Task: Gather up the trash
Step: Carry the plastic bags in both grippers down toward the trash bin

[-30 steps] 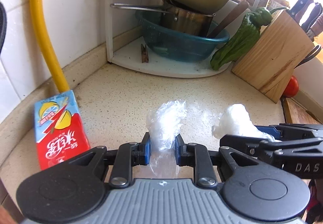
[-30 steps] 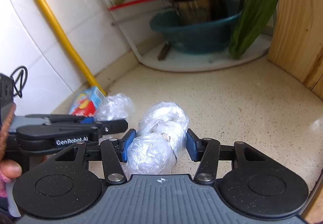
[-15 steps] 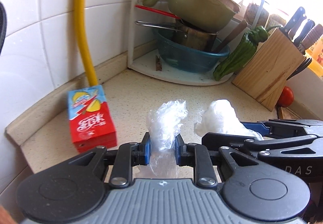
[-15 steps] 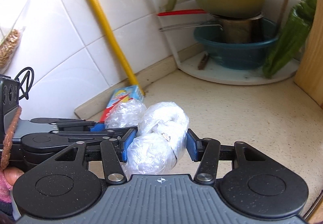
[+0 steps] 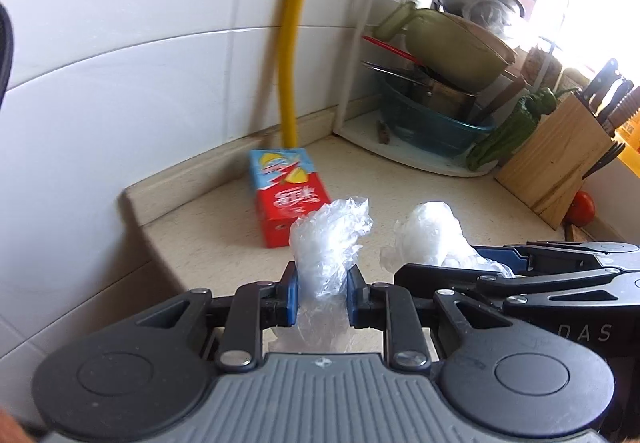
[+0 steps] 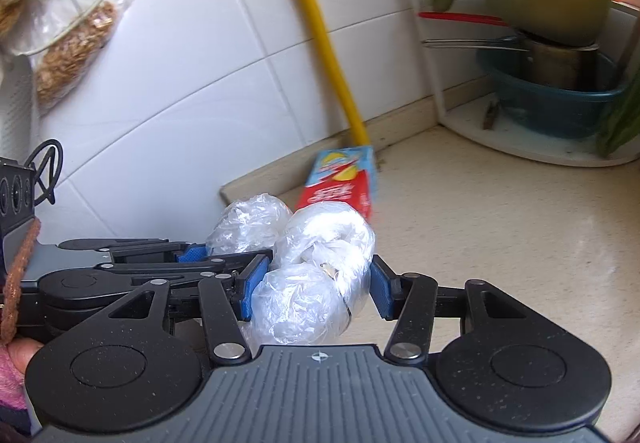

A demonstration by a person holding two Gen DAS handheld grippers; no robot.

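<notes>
My left gripper (image 5: pixel 322 293) is shut on a small wad of clear plastic wrap (image 5: pixel 326 243), held above the counter. Beside it on the right, my right gripper (image 6: pixel 316 289) is shut on a bigger knotted bundle of clear plastic (image 6: pixel 320 271). Each view shows the other gripper too: the bigger bundle (image 5: pixel 430 233) at the right of the left wrist view, the small wad (image 6: pixel 250 221) at the left of the right wrist view. A red and blue drink carton (image 5: pixel 286 195) lies flat on the counter by the wall, ahead of both grippers and apart from them.
A yellow hose (image 5: pixel 290 43) runs down the white tiled wall behind the carton. A corner rack (image 5: pixel 400 151) holds a blue basin, pots and a green pan. A wooden knife block (image 5: pixel 560 155), green peppers and a tomato stand at the right. Bagged food (image 6: pixel 76 43) hangs on the wall.
Both grippers have drawn back and up from the counter corner with their plastic bundles still gripped. The carton and rack now look farther away; more of the wall shows.
</notes>
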